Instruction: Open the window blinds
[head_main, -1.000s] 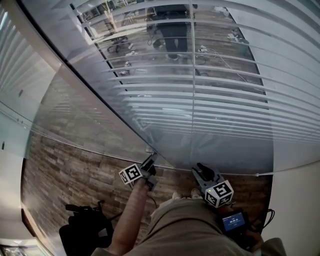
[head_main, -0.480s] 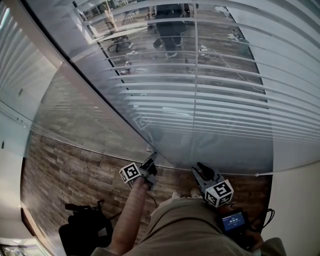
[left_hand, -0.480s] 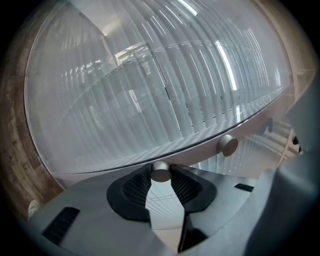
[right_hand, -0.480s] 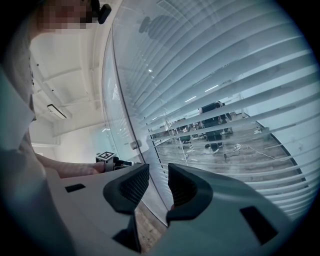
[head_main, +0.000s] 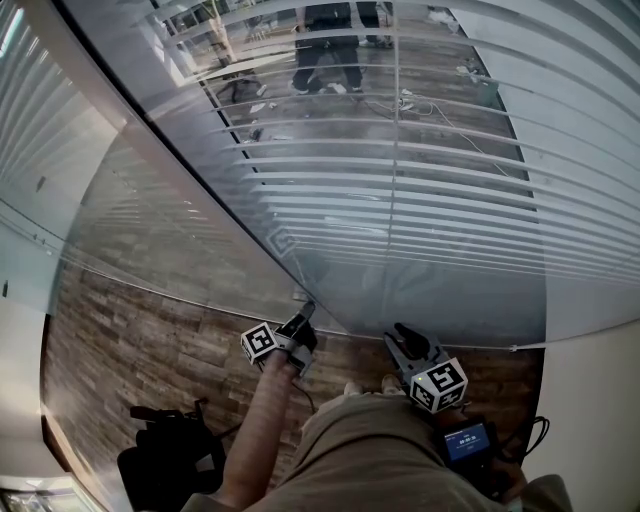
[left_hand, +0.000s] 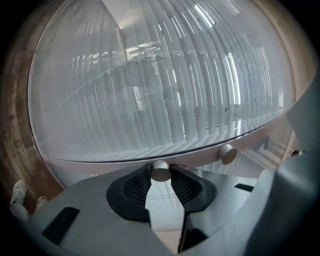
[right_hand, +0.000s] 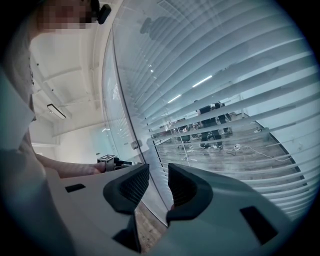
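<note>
Nearest the person, a small lit screen (head_main: 468, 441) sits behind the right hand-held gripper (head_main: 405, 342); its writing is too small to read. Each marker cube (head_main: 261, 345) bears only black-and-white square patterns, with no words. The right hand-held gripper is released, its jaws apart with nothing between them. To its left, the left hand-held gripper (head_main: 300, 325) is clenched on a round metal knob (left_hand: 160, 170) on the glass (head_main: 170, 230). A second knob (left_hand: 226, 153) sits just to the right. Ahead of both hand-held grippers, the blinds (head_main: 420, 180) hang behind the glass, their slats parted enough to show a person's legs (head_main: 328, 45) beyond.
</note>
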